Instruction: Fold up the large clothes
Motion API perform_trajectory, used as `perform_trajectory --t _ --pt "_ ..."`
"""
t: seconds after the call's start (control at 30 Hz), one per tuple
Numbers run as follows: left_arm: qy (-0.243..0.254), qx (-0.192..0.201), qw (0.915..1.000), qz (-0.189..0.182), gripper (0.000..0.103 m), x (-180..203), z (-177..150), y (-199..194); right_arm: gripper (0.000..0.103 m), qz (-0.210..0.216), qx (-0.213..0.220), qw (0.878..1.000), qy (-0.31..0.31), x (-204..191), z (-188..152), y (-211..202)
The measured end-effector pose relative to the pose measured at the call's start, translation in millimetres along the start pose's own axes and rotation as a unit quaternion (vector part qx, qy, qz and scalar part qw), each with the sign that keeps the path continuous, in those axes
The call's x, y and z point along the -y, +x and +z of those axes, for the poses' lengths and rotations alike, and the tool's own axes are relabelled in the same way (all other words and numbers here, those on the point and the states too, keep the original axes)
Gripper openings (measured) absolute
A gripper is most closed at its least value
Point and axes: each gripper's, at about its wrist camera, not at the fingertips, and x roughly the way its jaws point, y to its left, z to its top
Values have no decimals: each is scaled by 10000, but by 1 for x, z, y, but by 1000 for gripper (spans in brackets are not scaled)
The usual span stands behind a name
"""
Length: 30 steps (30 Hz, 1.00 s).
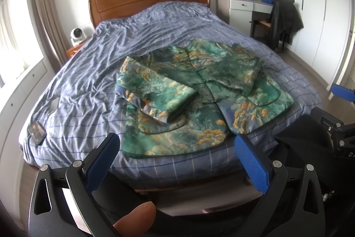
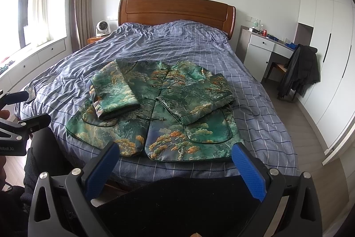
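The green patterned jacket (image 1: 199, 90) lies front-up in the middle of both frames, spread flat on the bed (image 1: 88, 72), its hem toward the lower edge of the picture. Both sleeves are already laid inward across the chest: one sleeve (image 1: 155, 92) crosses from centre-left, the other sleeve (image 2: 195, 101) from centre-right, their cuffs ending near the buttoned front. That gives the garment a narrow, straight-sided shape, which I judge prepares it for a fold from hem toward collar.

The left tool (image 1: 177, 161) hangs at the bottom of its frame with its blue pads wide apart, holding nothing, short of the hem. The right tool (image 2: 175, 167) is likewise spread wide and empty, framing the hem's lower corners, probably to take them next.

A phone (image 1: 37, 130) rests on the bedcover at lower left, well apart from the jacket.
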Motion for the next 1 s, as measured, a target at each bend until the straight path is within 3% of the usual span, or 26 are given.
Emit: perform_trajectory --t 0.8,1.0 --pt "-11 1 10000 -7 103 1 1 0 103 -49 54 10000 -45 -1 -2 -1" --pt "149 238 9992 288 103 6 10 0 103 -102 174 9998 -26 4 2 -5"
